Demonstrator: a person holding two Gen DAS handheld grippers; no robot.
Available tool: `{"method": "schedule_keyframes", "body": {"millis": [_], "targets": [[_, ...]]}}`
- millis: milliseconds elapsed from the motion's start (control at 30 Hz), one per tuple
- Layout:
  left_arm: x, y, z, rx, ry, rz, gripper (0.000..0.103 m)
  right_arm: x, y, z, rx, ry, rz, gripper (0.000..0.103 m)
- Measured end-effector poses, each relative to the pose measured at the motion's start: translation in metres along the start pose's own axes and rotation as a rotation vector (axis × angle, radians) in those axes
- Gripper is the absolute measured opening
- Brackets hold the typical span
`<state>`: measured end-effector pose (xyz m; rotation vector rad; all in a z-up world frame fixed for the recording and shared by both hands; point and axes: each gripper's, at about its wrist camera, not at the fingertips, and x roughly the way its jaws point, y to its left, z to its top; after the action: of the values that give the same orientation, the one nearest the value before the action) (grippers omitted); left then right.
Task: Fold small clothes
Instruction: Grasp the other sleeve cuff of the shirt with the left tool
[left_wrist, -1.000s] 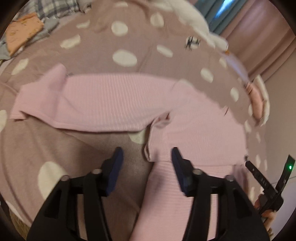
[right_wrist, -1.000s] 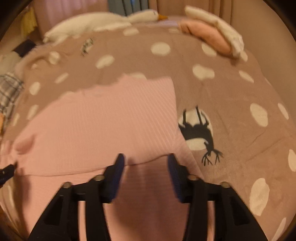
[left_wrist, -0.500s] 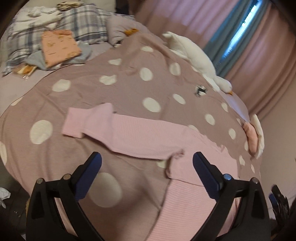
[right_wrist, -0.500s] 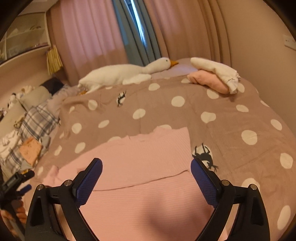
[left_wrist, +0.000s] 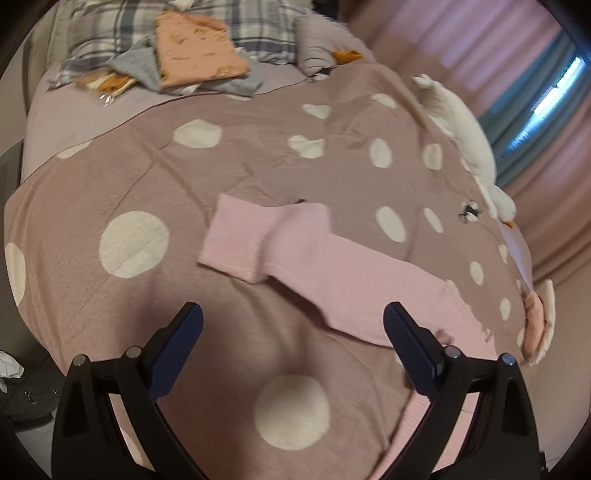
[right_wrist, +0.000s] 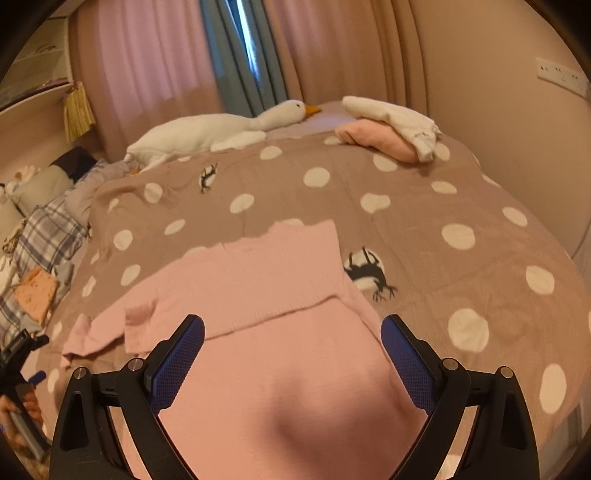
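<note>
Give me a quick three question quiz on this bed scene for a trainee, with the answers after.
1. True or false: the left gripper is shut on the pink top's sleeve.
2. Which toy lies along the far side of the bed by the curtains? A) teddy bear B) white goose C) doll
3. Fill in: the brown blanket is patterned with white ____.

Key
1. False: both it and the right gripper are open, holding nothing.
2. B, the white goose.
3. dots
</note>
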<state>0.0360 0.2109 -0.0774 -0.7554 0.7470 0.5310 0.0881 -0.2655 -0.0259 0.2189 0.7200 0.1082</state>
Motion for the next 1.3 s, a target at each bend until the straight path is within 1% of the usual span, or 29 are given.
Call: {"method": "schedule_keyframes", "body": {"millis": [133, 300, 367, 400, 433, 533, 567, 600, 667, 733, 833, 900, 1000, 1033, 1067, 1167, 1300], "targets": [[0.011, 0.014, 0.004, -0.034, 0.026, 0.014, 0.097, -0.002, -0.003, -0.007, 0.016, 0.018, -0.02, 0.096], [0.022, 0.028, 0.01, -0.075, 0.028, 0.026, 0.09, 0.002, -0.005, -0.011, 0.036, 0.053, -0.027, 0.096], [0.026, 0.032, 0.012, -0.092, 0.034, 0.024, 0.083, 0.002, -0.005, -0.012, 0.035, 0.051, -0.028, 0.096], [0.029, 0.036, 0.013, -0.106, 0.037, 0.022, 0.081, 0.002, -0.005, -0.012, 0.035, 0.05, -0.031, 0.096], [0.031, 0.038, 0.014, -0.116, 0.042, 0.02, 0.077, 0.002, -0.005, -0.012, 0.036, 0.05, -0.035, 0.096], [0.037, 0.045, 0.016, -0.149, 0.052, -0.013, 0.068, 0.002, -0.006, -0.013, 0.043, 0.05, -0.038, 0.096], [0.04, 0.047, 0.016, -0.163, 0.061, -0.029, 0.064, 0.002, -0.007, -0.013, 0.046, 0.052, -0.039, 0.096], [0.043, 0.05, 0.016, -0.182, 0.075, -0.05, 0.062, 0.002, -0.007, -0.014, 0.047, 0.054, -0.04, 0.096], [0.049, 0.053, 0.016, -0.215, 0.093, -0.068, 0.055, 0.003, -0.007, -0.014, 0.046, 0.056, -0.043, 0.096], [0.052, 0.056, 0.017, -0.239, 0.091, -0.079, 0.052, 0.003, -0.008, -0.014, 0.046, 0.061, -0.05, 0.096], [0.06, 0.06, 0.023, -0.269, 0.073, -0.102, 0.051, 0.004, -0.007, -0.015, 0.044, 0.066, -0.053, 0.096], [0.068, 0.066, 0.027, -0.308, 0.065, -0.123, 0.046, 0.004, -0.007, -0.015, 0.045, 0.066, -0.051, 0.096], [0.076, 0.072, 0.031, -0.344, 0.046, -0.145, 0.027, 0.004, -0.007, -0.015, 0.046, 0.066, -0.05, 0.096], [0.08, 0.074, 0.032, -0.354, 0.047, -0.153, 0.013, 0.004, -0.007, -0.015, 0.044, 0.066, -0.049, 0.096], [0.083, 0.076, 0.031, -0.36, 0.055, -0.152, 0.008, 0.005, -0.007, -0.015, 0.043, 0.067, -0.045, 0.096], [0.083, 0.08, 0.03, -0.377, 0.049, -0.172, 0.007, 0.006, -0.006, -0.016, 0.05, 0.07, -0.036, 0.096], [0.076, 0.075, 0.033, -0.373, 0.04, -0.148, 0.005, 0.007, -0.004, -0.015, 0.052, 0.073, -0.03, 0.096]]}}
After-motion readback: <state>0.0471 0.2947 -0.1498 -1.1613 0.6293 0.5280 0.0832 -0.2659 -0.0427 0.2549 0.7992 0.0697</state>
